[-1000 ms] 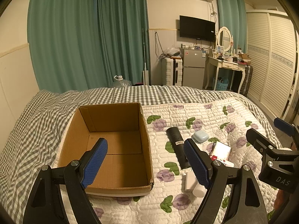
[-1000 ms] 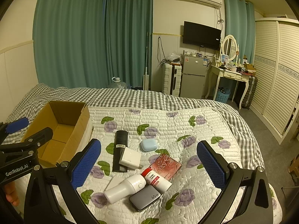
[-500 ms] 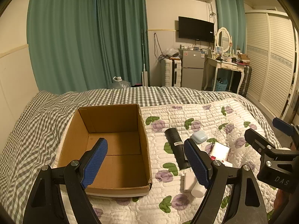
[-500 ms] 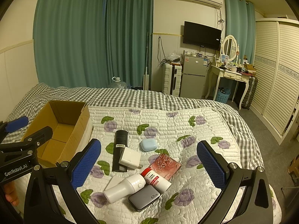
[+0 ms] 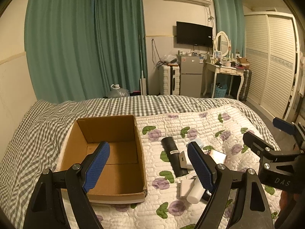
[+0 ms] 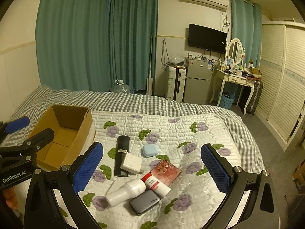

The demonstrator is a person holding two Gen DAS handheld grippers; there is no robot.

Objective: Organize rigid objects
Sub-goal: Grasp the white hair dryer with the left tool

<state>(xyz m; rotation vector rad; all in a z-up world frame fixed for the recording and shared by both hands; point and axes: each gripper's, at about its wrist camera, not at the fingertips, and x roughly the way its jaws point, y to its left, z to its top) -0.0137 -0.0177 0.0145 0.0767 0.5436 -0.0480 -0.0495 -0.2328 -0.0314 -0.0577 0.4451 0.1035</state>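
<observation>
Both held apart with nothing between the pads, the left gripper (image 5: 147, 164) hangs over one cardboard box (image 5: 106, 158) at the quilt's (image 6: 200, 133) left edge, and the right gripper (image 6: 152, 169) over seven items: black cylinder (image 6: 122, 152), white adapter (image 6: 132, 163), blue case (image 6: 150, 150), red box (image 6: 167, 171), two bottles, grey power bank (image 6: 144, 202). Bare quilt lies beyond them.

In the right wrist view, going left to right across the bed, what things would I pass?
Cardboard box → black cylinder → light blue case → red patterned box. The white bottle, charger, power bank and red-capped tube overlap in between, so I left them out.
</observation>
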